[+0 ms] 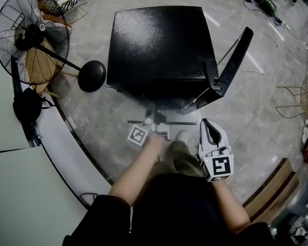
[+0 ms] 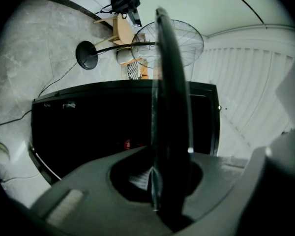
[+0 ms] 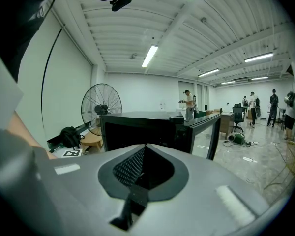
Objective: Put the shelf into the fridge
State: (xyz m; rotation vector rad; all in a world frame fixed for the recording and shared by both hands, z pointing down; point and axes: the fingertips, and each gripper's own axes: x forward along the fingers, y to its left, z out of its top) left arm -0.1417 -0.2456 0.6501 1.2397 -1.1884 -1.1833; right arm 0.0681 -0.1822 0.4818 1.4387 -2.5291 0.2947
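A person stands over a black mini fridge (image 1: 159, 45) on a pale stone floor (image 1: 246, 117), its door (image 1: 236, 60) swung wide to the right; the left gripper (image 1: 153, 124) is clamped on the near edge of the glass shelf (image 1: 167, 118), which is held out flat just in front of the fridge's open mouth; whether its far edge has crossed the threshold cannot be told from the head view. In the left gripper view the shelf (image 2: 169, 107) shows edge-on as a thin dark pane rising from between the closed jaws of the left gripper (image 2: 160, 181), with the dark fridge (image 2: 98, 127) close behind it. The right gripper (image 1: 208, 124) hangs just beside the shelf's right end, near the foot of the open door; its own view shows the right gripper (image 3: 146, 149) with jaws pressed together and nothing between them, pointing toward the fridge (image 3: 137, 127). A pedestal fan (image 1: 25, 40) stands to the left of the fridge, its round base (image 1: 91, 76) near the cabinet's corner; the same fan (image 3: 101, 102) appears behind the fridge in the right gripper view.
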